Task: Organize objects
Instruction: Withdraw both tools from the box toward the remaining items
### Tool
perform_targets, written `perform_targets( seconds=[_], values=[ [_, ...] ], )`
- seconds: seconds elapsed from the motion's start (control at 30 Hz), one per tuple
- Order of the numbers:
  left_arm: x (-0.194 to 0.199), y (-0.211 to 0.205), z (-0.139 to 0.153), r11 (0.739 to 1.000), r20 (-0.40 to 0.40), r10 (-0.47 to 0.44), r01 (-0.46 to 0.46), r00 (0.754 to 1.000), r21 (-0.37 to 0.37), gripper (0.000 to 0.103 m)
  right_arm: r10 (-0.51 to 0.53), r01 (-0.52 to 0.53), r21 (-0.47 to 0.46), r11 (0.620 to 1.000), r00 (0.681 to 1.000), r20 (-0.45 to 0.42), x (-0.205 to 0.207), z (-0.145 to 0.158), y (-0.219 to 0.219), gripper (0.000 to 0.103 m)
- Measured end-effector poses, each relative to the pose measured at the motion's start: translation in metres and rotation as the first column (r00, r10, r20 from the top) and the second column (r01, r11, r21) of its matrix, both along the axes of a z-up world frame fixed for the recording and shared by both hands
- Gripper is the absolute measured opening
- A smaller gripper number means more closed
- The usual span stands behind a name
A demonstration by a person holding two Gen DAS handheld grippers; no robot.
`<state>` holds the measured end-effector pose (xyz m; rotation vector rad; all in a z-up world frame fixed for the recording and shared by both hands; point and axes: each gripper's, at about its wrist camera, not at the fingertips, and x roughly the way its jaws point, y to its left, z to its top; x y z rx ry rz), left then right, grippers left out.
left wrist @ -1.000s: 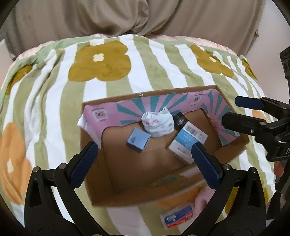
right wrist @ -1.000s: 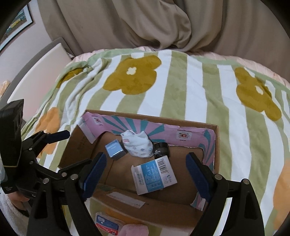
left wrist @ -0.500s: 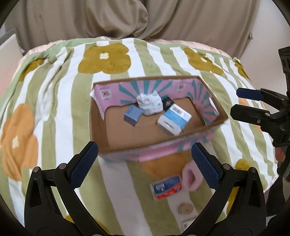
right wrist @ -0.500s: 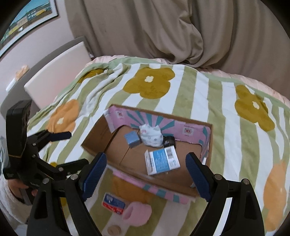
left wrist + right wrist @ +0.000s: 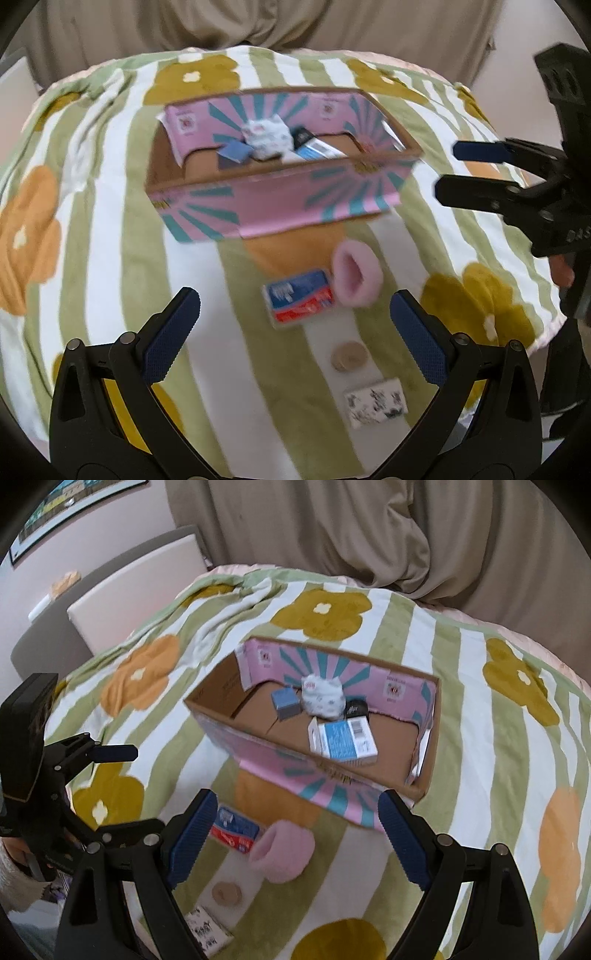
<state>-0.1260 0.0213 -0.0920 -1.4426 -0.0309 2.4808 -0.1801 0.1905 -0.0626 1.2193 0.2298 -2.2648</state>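
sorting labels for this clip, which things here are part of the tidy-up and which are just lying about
Job:
box
red-blue packet
pink sock
round disc
patterned packet
left gripper, open
right gripper, open

Lying about:
blanket
curtain
picture

A pink-and-teal cardboard box [image 5: 295,771] holds four small items; four more, including a pink fuzzy roll [image 5: 284,853], lie on the blanket in front of it.

my fingers [image 5: 173,332] wear dark blue ribbed pads on black arms. the blanket [image 5: 461,657] under them runs in green and white stripes with mustard and orange flowers. the box [image 5: 280,201] is pink with teal rays, brown inside. nearby lie a fluffy pink roll [image 5: 354,277] and a blue-and-red packet [image 5: 299,297].
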Motion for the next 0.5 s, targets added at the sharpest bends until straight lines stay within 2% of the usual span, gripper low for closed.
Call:
perform_targets(
  seconds=[0.3,0.5],
  values=[
    [0.041,0.024,-0.035,0.997,0.062,-0.022,0.017,0.998,0.079,0.102,0.063,-0.063,0.019,0.998,0.998,0.029,0.028,-0.030,0.004,0.087],
    [0.063,0.041,-0.064,0.995,0.084,-0.031,0.023,0.996,0.097,0.102,0.095,-0.096,0.011,0.995,0.995,0.023,0.038,-0.052,0.005,0.087]
  ],
)
